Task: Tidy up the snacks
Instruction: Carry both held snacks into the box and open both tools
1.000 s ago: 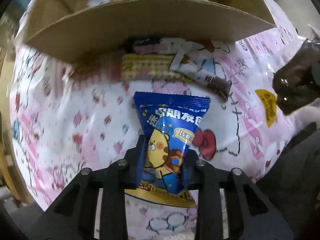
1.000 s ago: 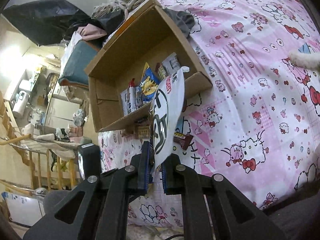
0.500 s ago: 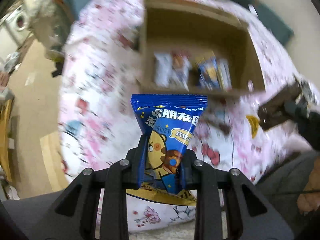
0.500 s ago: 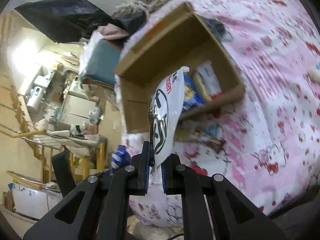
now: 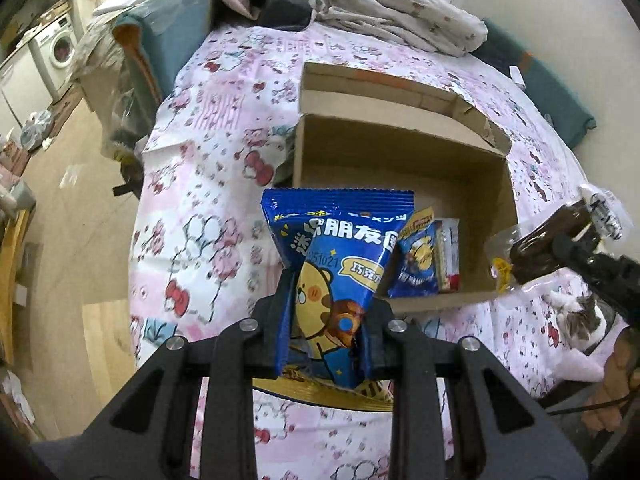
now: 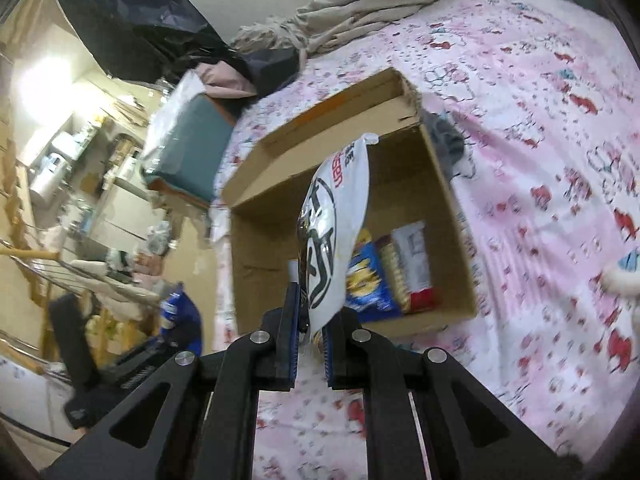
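Both grippers above the box (image 5: 400, 160), each angled downward, clamping snacks.

Dim indoor light, bright glare upper left, fisheye-bent edges, motion-blurred bedspread (image 6: 540, 240)

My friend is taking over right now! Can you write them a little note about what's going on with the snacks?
Left gripper: shut on the blue snack bag.
Right gripper: shut on the white snack bag.
Both bags are held up near the cardboard box on the pink bedsheet.
Done: a few snack packs already sit in the box's near corner.
Left: put both held bags into the box.
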Demonstrator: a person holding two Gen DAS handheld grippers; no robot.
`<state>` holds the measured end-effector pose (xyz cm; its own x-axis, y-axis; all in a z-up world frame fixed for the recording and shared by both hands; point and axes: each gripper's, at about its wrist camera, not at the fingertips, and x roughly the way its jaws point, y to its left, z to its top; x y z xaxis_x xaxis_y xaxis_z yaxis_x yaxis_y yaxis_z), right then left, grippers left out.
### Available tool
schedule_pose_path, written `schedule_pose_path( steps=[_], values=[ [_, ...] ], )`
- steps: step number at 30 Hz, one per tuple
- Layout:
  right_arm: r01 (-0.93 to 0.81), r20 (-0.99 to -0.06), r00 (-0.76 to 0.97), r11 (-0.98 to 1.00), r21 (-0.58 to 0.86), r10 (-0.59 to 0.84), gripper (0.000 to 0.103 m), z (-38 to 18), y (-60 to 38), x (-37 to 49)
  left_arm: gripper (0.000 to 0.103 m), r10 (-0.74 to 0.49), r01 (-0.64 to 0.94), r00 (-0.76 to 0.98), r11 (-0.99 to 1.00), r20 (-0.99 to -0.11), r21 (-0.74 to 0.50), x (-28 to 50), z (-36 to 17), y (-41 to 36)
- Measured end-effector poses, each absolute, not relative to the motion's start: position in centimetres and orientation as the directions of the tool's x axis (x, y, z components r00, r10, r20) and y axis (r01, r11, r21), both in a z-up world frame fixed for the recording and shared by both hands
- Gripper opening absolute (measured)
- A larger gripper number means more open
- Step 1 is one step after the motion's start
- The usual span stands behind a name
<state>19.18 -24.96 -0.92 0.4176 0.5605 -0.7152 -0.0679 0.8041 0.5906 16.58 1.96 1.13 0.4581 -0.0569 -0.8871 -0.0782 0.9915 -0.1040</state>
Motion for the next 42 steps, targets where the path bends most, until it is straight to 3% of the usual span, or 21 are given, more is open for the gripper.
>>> schedule_pose_path(
  steps=[28, 34, 35, 39, 42],
  values=[
    [-0.016, -0.797, 0.333, 0.848, 0.529, 0.504, 0.012, -7.0, -23.6, 21.8, 0.025, -0.074, -0.009, 0.503, 0.996, -0.861, -0.091, 22.1, -4.1, -1.0],
    [-0.002, -0.800, 0.331, 0.848, 0.530, 0.501, 0.019, -7.8, -23.2, 22.3, 0.026, -0.078, 0.003, 0.504, 0.996, -0.860, -0.088, 22.2, -4.2, -1.3],
    [0.002, -0.798, 0.336, 0.847, 0.532, 0.501, 0.021, -7.9, -23.2, 22.4, 0.029, -0.079, 0.000, 0.498, 0.996, -0.863, -0.091, 22.3, -4.3, -1.3],
    [0.007, -0.782, 0.349, 0.833, 0.553, 0.517, 0.051, -7.9, -23.4, 22.6, 0.047, -0.092, -0.006, 0.495, 0.994, -0.864, -0.110, 22.5, -4.5, -1.3],
    [0.009, -0.776, 0.359, 0.830, 0.558, 0.518, 0.055, -7.9, -23.7, 22.6, 0.059, -0.095, 0.003, 0.503, 0.994, -0.859, -0.108, 22.3, -4.3, -1.4]
  ],
)
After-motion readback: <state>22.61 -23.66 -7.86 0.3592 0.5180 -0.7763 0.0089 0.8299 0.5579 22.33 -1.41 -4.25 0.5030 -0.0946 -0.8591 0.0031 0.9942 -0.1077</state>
